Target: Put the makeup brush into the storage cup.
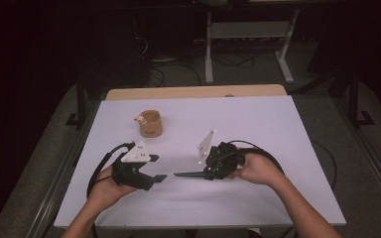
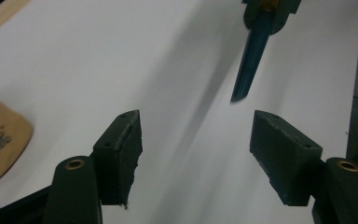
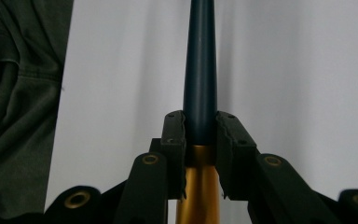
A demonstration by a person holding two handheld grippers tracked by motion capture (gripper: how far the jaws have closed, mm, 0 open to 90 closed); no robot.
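My right gripper [image 1: 207, 173] is shut on a pen-like stick [image 1: 188, 174] that has a dark blue tapered front and a gold rear. In the right gripper view the right gripper [image 3: 200, 117] pinches the stick [image 3: 199, 60] where blue meets gold. The stick lies level above the table, its tip pointing left toward my left gripper [image 1: 158, 167]. That gripper is open with nothing between its jaws. In the left gripper view the left gripper [image 2: 196, 116] is just short of the stick's tip [image 2: 249, 65], and they do not touch.
A tan cup [image 1: 151, 124] with a small pale thing at its rim stands on the white table top [image 1: 258, 129], behind the left gripper; its edge shows as the cup [image 2: 0, 144] at far left. Dark cloth [image 3: 18, 93] lies beyond the table's edge.
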